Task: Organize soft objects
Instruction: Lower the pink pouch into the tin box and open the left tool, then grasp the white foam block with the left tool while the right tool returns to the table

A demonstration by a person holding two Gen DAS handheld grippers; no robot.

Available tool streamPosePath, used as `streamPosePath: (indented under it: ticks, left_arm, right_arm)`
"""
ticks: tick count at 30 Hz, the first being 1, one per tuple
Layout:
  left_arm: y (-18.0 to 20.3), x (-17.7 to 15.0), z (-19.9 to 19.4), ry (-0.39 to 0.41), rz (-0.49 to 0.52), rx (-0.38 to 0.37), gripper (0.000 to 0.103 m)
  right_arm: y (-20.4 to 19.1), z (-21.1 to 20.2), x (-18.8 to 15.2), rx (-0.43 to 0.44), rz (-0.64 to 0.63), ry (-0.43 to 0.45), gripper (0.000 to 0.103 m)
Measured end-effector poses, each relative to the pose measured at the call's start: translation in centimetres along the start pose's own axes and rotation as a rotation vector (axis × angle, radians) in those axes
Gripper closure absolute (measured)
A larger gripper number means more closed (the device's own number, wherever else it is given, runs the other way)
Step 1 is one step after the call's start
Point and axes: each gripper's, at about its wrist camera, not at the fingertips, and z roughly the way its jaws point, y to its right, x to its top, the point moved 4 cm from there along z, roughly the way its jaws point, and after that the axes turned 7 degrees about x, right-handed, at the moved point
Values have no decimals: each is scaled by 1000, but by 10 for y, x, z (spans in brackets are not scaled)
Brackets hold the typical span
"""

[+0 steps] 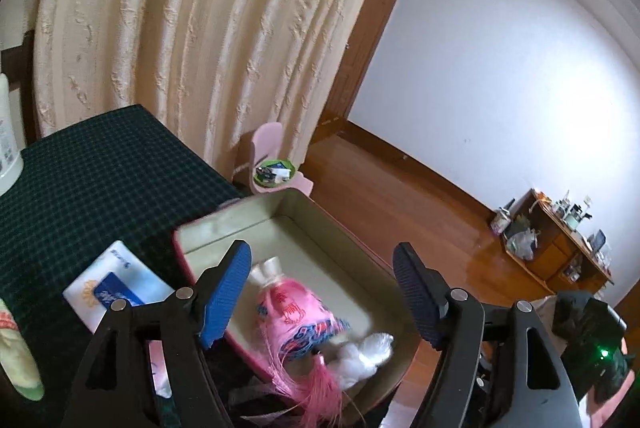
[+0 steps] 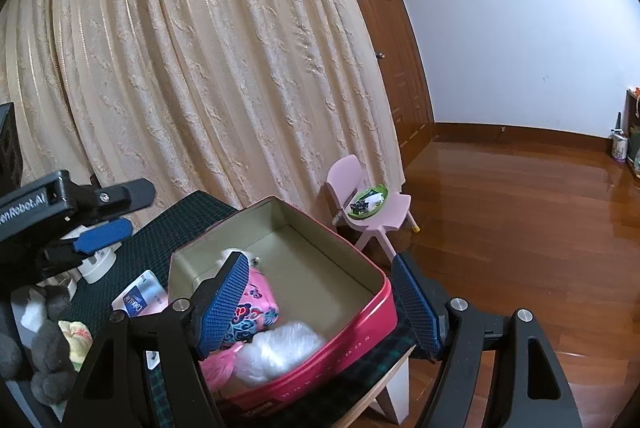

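Note:
A red tin box with a beige inside stands open at the table's corner. In it lie a pink embroidered pouch doll with a pink tassel and a white fluffy piece. My left gripper hovers open over the box with nothing between its blue pads; the right wrist view shows my left gripper from the side, to the left of the box. My right gripper is open above the box's near side and holds nothing.
On the dark green checked cloth lie a tissue pack, a yellow-green soft item, a grey plush toy and a white bottle. A pink chair stands beyond on wooden floor.

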Motion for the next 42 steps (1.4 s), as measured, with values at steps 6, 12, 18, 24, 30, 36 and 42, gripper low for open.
streamPosePath:
  ticks: [6,12,18,24,30,36,42]
  left_arm:
    - [-15,-2,-18,25,5,56,29]
    - [-36,-18,-33,28,-2,138,25]
    - [-69,-40,-52,31,-56,220,24]
    - [-98,-59,-72,34,-67,305,23]
    - [-129,-72,-97,36,-103,350,21]
    - [-161,-85,-124,49,-147,422,18]
    - [-197,-106,-152,48,-188,510,12]
  right_arm:
    - [-4,-4,-2,12,-10,-2,26]
    - [-13,-2,-6,42,-31,-23,25]
    - [-32,2,-16,90,-75,-55,22]
    - [-55,9,-29,155,-102,-110,21]
    - [-85,13,-40,218,-140,-148,20]
    - [-119,18,-52,291,-157,-184,18]
    - [-158,18,-66,367,-191,-215,17]
